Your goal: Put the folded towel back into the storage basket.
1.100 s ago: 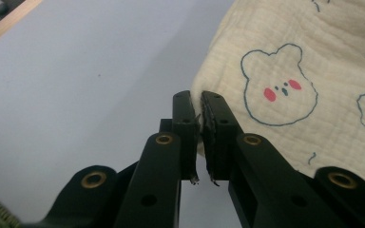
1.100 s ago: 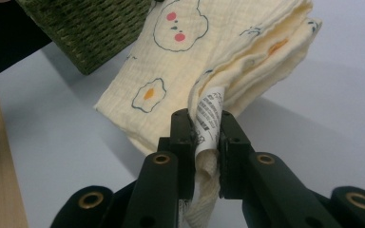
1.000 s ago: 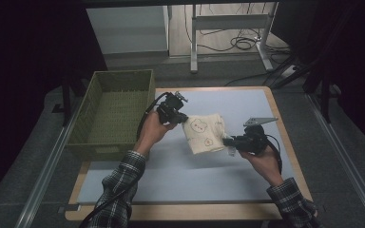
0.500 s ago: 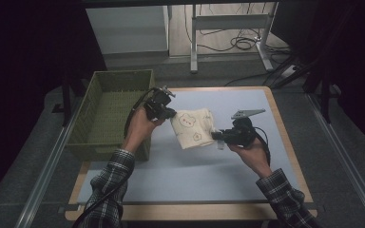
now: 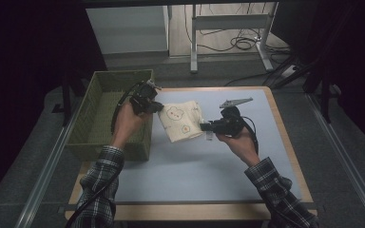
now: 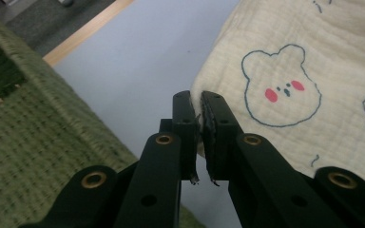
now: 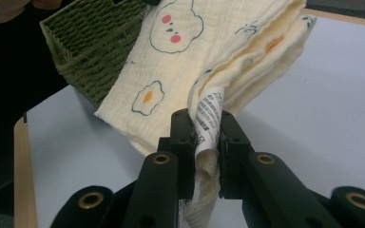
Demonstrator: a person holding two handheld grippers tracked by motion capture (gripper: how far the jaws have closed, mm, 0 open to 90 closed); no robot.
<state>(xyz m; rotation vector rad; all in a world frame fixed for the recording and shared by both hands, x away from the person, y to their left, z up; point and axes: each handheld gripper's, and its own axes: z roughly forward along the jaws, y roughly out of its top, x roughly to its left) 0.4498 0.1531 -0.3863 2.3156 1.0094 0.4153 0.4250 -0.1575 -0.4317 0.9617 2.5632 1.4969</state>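
The left gripper (image 6: 198, 111) is pinching one edge of the folded cream cloth (image 6: 304, 71), its jaws pressed together on the fabric. The right gripper (image 7: 204, 126) is clamping the opposite corner, with the white care label (image 7: 208, 116) squeezed between its jaws. In the high view the cloth (image 5: 181, 121) is hanging between the left gripper (image 5: 156, 107) and the right gripper (image 5: 204, 127), above the blue table mat (image 5: 195, 166). The cloth is showing a printed bear and a fried egg. Just beside the left gripper the green woven basket (image 5: 95, 142) is standing at the left edge of the wooden table (image 5: 285, 137).
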